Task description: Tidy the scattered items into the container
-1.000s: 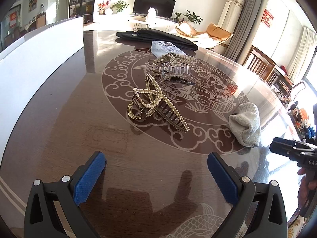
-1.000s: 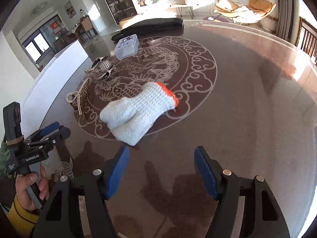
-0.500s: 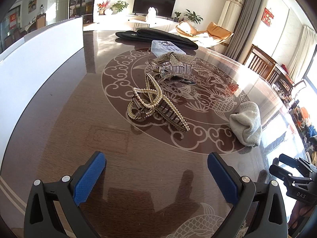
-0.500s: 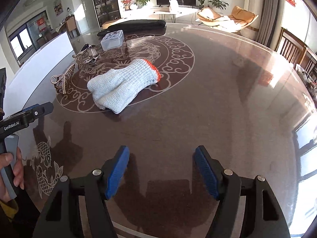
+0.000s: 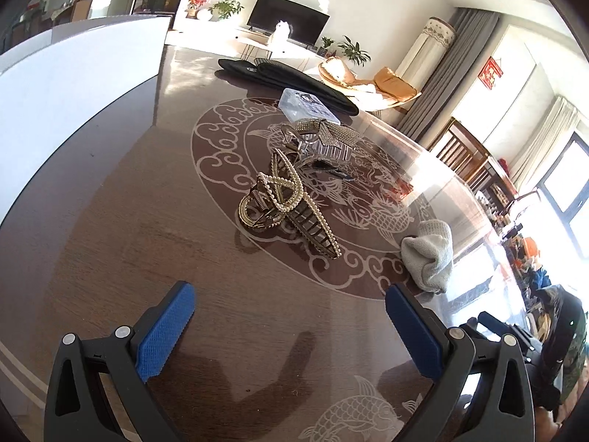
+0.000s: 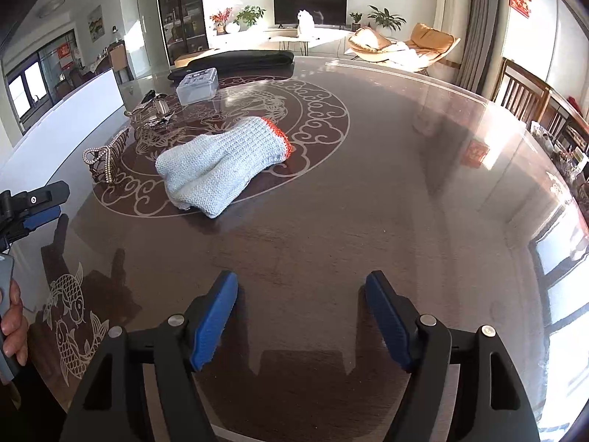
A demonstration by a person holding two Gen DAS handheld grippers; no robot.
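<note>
A gold pearl hair claw [image 5: 285, 202] lies on the brown table ahead of my open, empty left gripper [image 5: 291, 324]. Behind it lie a rhinestone star hair claw [image 5: 324, 140] and a clear plastic box [image 5: 307, 107]. A white knit glove with an orange cuff [image 6: 221, 165] lies ahead of my open, empty right gripper [image 6: 302, 316]; it also shows in the left wrist view [image 5: 429, 254]. The right wrist view shows the pearl claw [image 6: 105, 158], the star claw [image 6: 152, 112], the box [image 6: 197, 84] and the left gripper [image 6: 36, 202] at the far left.
A white panel [image 5: 66, 84] stands along the table's left side. A black flat case [image 5: 287, 81] lies at the far end behind the box. Wooden chairs [image 6: 522, 92] stand beyond the right edge. The table [image 6: 405, 202] is glossy with a round fish pattern.
My right gripper has drawn back and turned right, so the glove sits farther ahead and left of centre. My left gripper has barely moved.
</note>
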